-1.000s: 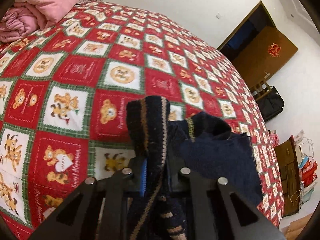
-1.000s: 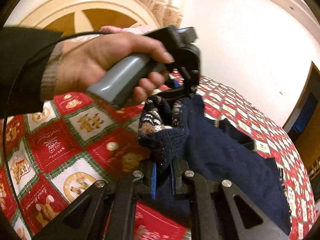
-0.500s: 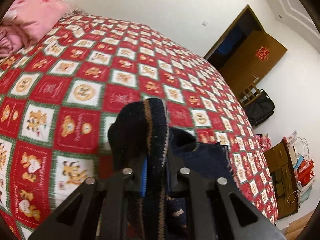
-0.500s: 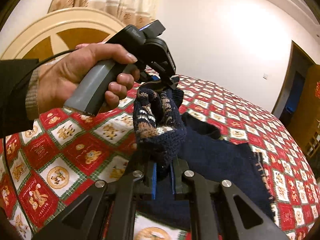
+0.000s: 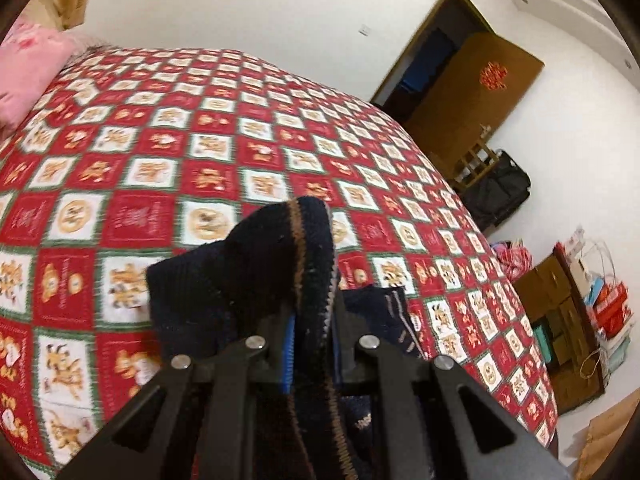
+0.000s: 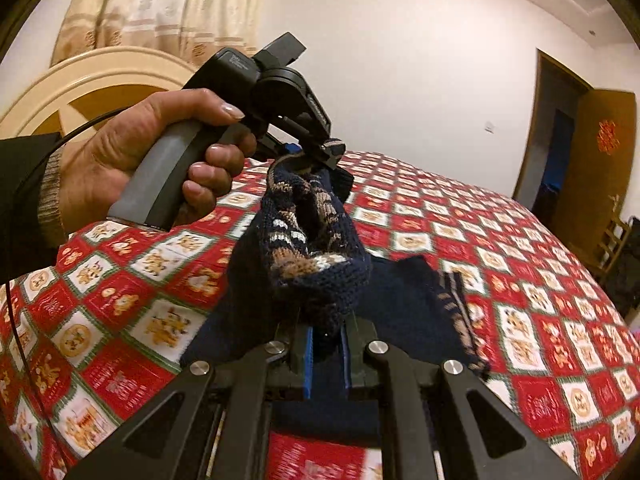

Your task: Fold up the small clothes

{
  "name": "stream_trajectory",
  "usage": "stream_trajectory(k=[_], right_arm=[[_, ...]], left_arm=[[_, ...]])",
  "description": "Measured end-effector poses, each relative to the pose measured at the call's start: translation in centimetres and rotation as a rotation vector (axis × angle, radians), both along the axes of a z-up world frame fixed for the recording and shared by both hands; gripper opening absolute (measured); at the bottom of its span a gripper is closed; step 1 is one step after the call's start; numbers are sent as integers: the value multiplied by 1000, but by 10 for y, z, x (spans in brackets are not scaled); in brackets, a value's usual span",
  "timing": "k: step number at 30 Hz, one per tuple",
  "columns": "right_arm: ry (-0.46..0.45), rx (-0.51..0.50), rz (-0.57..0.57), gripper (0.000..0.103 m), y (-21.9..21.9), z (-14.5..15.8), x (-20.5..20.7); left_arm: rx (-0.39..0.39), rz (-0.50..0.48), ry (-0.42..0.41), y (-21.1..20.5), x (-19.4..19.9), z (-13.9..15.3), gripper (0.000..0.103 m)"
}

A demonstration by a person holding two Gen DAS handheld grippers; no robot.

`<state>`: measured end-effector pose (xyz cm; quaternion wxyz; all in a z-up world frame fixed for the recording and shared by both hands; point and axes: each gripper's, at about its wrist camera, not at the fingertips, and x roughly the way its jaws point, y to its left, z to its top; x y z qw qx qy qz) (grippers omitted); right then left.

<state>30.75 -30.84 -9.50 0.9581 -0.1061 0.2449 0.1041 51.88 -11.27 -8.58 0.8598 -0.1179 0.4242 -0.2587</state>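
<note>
Currently: knit sweater [image 6: 316,256], dark, soft, limp, likely light; left gripper [image 5: 310,340] and right gripper [image 6: 325,344] each clamp a bunched edge, lifted over bed [image 6: 520,248]; best held at hems.

Sweater [image 6: 320,256] above bed [image 6: 500,240]

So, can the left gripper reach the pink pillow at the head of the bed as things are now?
Probably not yet. The left gripper is shut on the navy sweater, which the right gripper also holds. The pink pillow lies far across the quilt, though nothing blocks the way.
</note>
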Motion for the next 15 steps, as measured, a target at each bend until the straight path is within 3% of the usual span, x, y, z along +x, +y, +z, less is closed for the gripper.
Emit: stream_trajectory(k=[7,15], right_arm=[[53,70,-74,10,-56,-8,5],[149,159,-133,10,-106,-25,13]], left_arm=[[41,-63,12,-59,2,-10,14],[94,-108,61,-120,10,-43,14]])
